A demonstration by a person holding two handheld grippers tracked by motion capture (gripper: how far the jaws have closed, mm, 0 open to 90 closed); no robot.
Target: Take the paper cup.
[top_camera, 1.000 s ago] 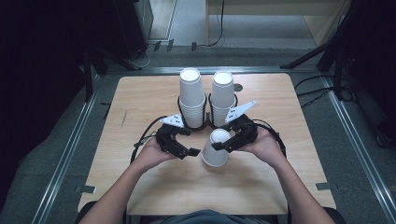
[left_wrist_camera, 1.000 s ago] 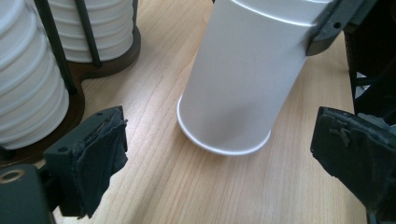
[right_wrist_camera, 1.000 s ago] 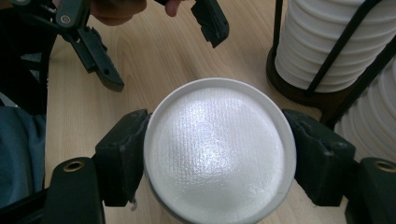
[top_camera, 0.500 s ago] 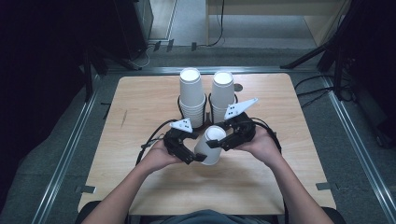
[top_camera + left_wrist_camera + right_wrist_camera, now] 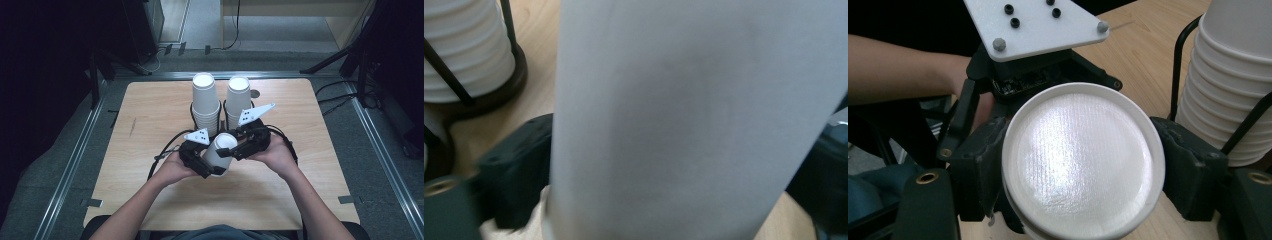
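White cup (image 5: 220,153), both claws gripping

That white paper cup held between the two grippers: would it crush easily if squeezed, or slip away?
The paper cup looks thin-walled and hollow, so a hard squeeze would probably dent it. Its smooth, tapered side might let it slide out of a loose grip. It is likely very light, and being round, it may roll if laid down.

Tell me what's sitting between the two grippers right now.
A white paper cup, bottom turned up, lies between the left gripper and the right gripper. The high view shows it; both gripper views show it close up.
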